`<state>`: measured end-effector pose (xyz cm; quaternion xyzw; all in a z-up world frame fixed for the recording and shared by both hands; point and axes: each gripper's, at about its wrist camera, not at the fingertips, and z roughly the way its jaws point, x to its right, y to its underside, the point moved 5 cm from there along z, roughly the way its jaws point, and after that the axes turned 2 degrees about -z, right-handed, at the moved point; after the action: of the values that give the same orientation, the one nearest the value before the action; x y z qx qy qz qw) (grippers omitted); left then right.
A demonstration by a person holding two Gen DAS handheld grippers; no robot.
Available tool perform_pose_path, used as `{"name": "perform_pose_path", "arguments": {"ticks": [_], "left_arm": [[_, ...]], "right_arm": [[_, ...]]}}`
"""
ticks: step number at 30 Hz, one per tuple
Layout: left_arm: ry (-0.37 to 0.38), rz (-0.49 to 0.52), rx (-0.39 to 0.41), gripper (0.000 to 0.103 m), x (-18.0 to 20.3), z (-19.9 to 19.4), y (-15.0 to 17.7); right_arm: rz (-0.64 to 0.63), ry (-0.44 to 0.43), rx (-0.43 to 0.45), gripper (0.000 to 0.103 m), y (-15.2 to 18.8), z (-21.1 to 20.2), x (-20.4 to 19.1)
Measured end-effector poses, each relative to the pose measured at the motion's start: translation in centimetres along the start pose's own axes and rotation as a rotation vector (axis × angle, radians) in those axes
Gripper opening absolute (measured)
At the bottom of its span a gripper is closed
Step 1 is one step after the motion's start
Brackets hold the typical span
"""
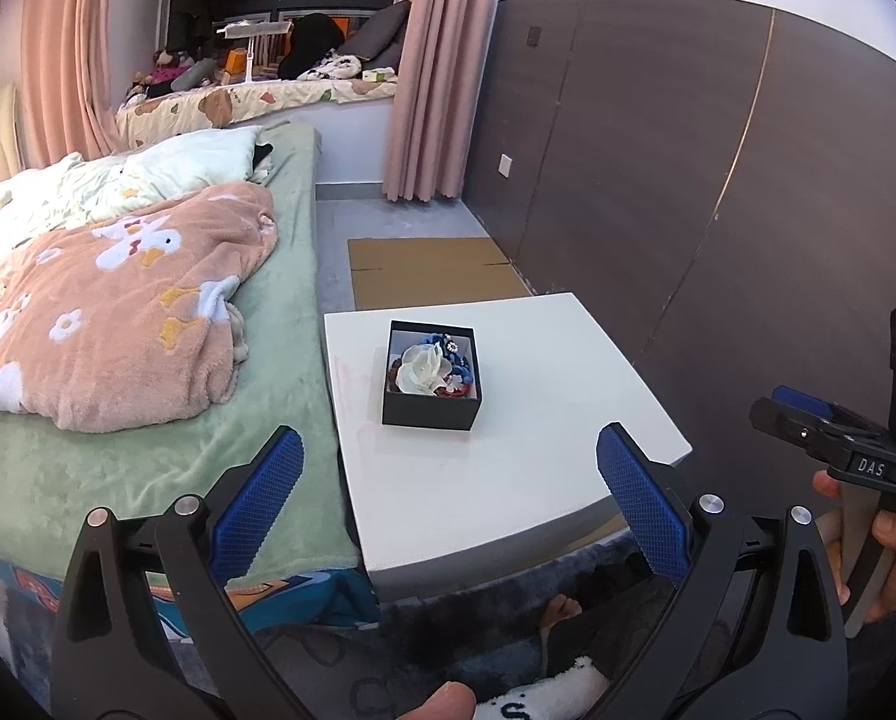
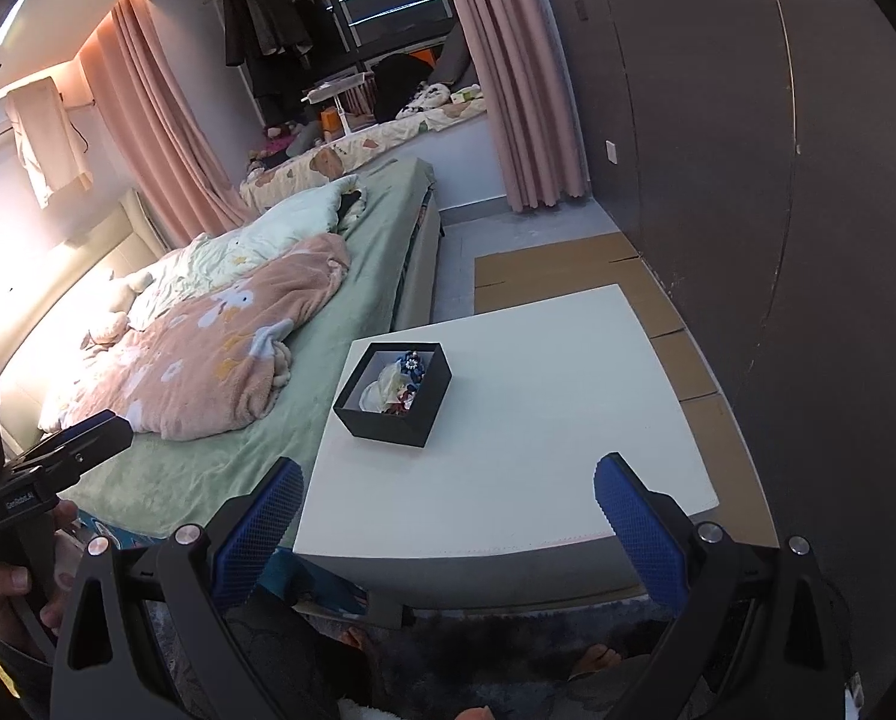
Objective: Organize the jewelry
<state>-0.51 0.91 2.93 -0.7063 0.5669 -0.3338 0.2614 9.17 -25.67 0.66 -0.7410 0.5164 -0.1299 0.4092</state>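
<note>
- Left gripper [image 1: 448, 504] hangs released, jaws spread wide and holding nothing; right gripper [image 2: 448, 516] likewise
- black box [image 1: 431, 381] of jewelry [image 1: 429, 365] sits on the white table [image 1: 568, 396], beside the bed [image 1: 279, 360]
- box lies straight ahead of the left gripper, ahead-left of the right; left looks nearer

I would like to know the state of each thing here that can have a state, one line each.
Left gripper: open, empty, held back from the table.
Right gripper: open, empty.
Square black cardboard box: lidless, upright, full of mixed jewelry.
White square table: bare around the box.
Pink flowered blanket: crumpled on the bed.
Pink curtains: drawn apart.
</note>
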Motion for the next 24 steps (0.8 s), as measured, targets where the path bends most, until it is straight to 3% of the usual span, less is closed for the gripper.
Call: {"name": "perform_pose_path", "arguments": {"ticks": [24], "left_arm": [[-0.030, 0.001, 0.032, 0.098, 0.5, -1.8, -0.1]], "right_arm": [[0.003, 0.002, 0.034, 0.095, -0.2, -0.9, -0.1]]}}
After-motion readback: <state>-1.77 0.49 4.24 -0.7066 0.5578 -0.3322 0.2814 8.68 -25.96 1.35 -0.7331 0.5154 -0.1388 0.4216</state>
